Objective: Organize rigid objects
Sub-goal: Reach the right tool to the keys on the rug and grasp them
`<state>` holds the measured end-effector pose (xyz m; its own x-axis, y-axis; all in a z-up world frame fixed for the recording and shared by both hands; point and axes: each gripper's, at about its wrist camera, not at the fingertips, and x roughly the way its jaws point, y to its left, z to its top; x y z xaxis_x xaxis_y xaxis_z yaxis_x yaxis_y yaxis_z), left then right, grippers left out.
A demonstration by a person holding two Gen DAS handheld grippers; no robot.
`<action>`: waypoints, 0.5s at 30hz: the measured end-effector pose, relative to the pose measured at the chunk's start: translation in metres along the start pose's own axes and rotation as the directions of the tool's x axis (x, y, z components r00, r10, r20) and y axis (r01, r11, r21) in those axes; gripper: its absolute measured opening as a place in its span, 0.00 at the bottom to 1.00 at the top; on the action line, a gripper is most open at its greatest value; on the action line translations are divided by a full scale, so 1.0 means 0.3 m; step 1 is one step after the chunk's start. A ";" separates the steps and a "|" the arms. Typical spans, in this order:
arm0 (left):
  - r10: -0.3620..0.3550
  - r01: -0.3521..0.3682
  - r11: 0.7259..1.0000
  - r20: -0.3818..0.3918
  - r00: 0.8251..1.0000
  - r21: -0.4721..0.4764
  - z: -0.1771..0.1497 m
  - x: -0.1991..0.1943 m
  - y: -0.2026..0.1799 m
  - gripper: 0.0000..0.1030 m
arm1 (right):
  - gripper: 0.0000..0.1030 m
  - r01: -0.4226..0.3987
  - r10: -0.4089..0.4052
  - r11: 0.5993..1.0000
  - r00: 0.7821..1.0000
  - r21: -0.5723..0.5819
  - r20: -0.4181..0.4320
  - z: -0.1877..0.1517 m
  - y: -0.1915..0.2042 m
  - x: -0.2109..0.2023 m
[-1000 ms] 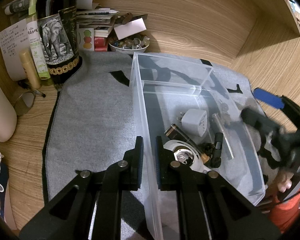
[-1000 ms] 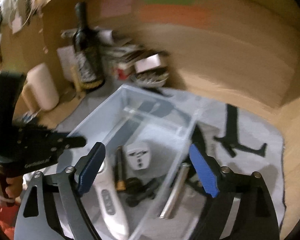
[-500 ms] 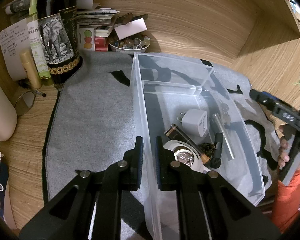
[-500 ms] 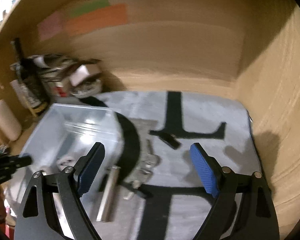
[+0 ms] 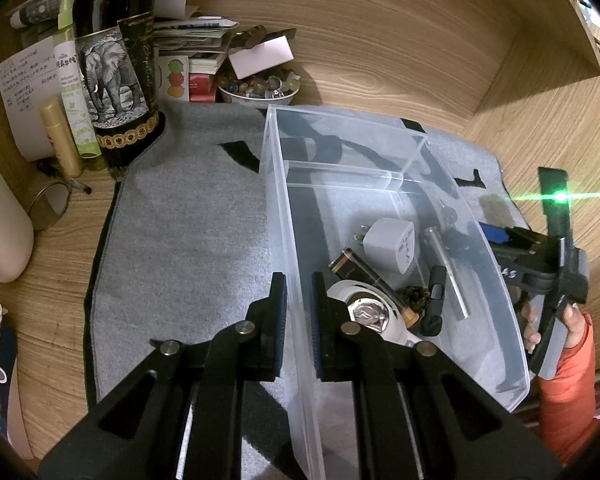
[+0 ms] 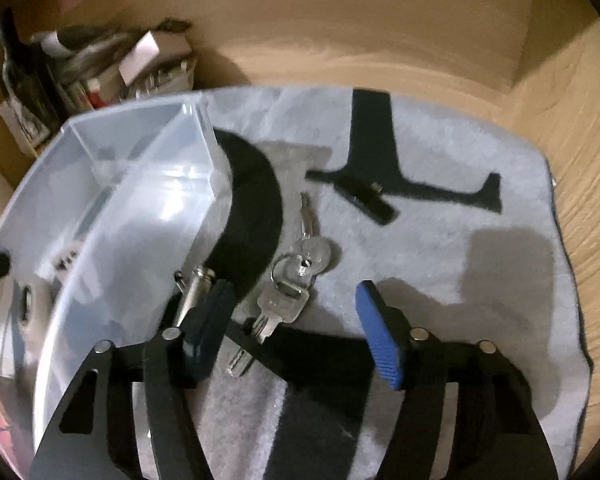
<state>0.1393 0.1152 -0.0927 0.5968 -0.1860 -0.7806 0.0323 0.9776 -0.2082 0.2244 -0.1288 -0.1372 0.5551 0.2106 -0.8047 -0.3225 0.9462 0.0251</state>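
Left tongs (image 5: 299, 312) pinch the near left wall of the clear plastic bin (image 5: 278, 208), one finger outside and one inside, closed down on that wall. Right tongs (image 6: 296, 320) hang wide open with nothing between them, low over the grey felt mat (image 6: 440, 240), just beside the bin's right wall. Between their blue pads lies a bunch of keys (image 6: 292, 280) on the mat, with a small black clip-like piece (image 6: 366, 198) farther off. Inside the bin rest a white plug adapter (image 5: 390, 244), a dark battery (image 5: 356, 268), a metal rod (image 5: 446, 268) and a white round-headed device (image 5: 370, 312), crowded at the near end. On the table behind stand a dark bottle (image 5: 116, 68) with an elephant label, stacked papers (image 5: 192, 32) and a bowl of beads (image 5: 260, 88).
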 end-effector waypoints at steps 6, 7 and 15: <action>0.000 0.000 1.000 0.000 1.000 0.000 0.000 0.000 0.001 0.09 | 0.32 0.012 -0.012 0.997 1.000 -0.074 0.004 -0.016 0.035 0.008; -0.001 0.001 1.000 0.000 1.000 -0.002 0.000 0.000 0.001 0.09 | 0.25 0.009 -0.009 0.997 1.000 -0.082 0.004 -0.017 0.038 0.006; -0.001 0.001 1.000 0.000 1.000 -0.001 0.001 0.002 -0.001 0.09 | 0.25 0.011 -0.008 0.998 0.999 -0.064 0.046 -0.019 0.024 -0.030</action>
<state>0.1399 0.1148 -0.0927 0.5966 -0.1866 -0.7806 0.0315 0.9773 -0.2096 0.2128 -0.1251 -0.1332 0.5921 0.2139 -0.7769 -0.3652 0.9307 -0.0220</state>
